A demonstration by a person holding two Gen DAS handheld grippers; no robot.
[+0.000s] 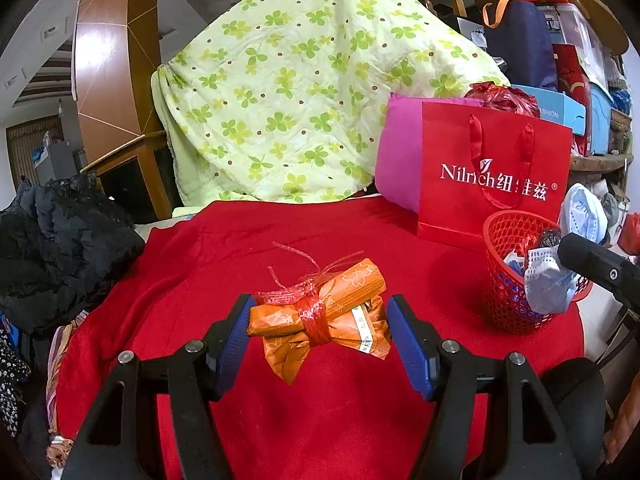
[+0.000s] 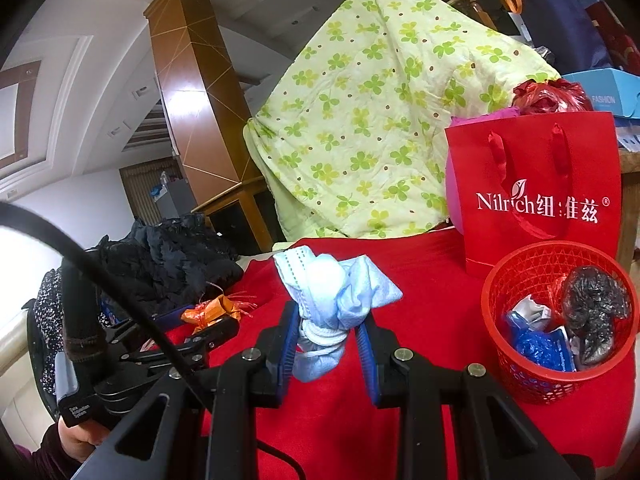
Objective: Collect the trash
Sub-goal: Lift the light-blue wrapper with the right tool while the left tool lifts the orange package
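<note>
My right gripper (image 2: 328, 344) is clamped on a blue mask bundle (image 2: 332, 300), mid-frame. Left gripper (image 1: 320, 340) is apart around the orange packet (image 1: 320, 312) on the red cloth (image 1: 200, 248). Step: carrying; next, release over the red basket (image 2: 520, 376), lower right.

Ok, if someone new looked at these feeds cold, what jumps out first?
Probably the red gift bag standing at the back right of the red cloth, with the red basket of trash in front of it. Next, the right tool gripping a blue mask bundle, and the left tool open around an orange wrapper bundle.
</note>
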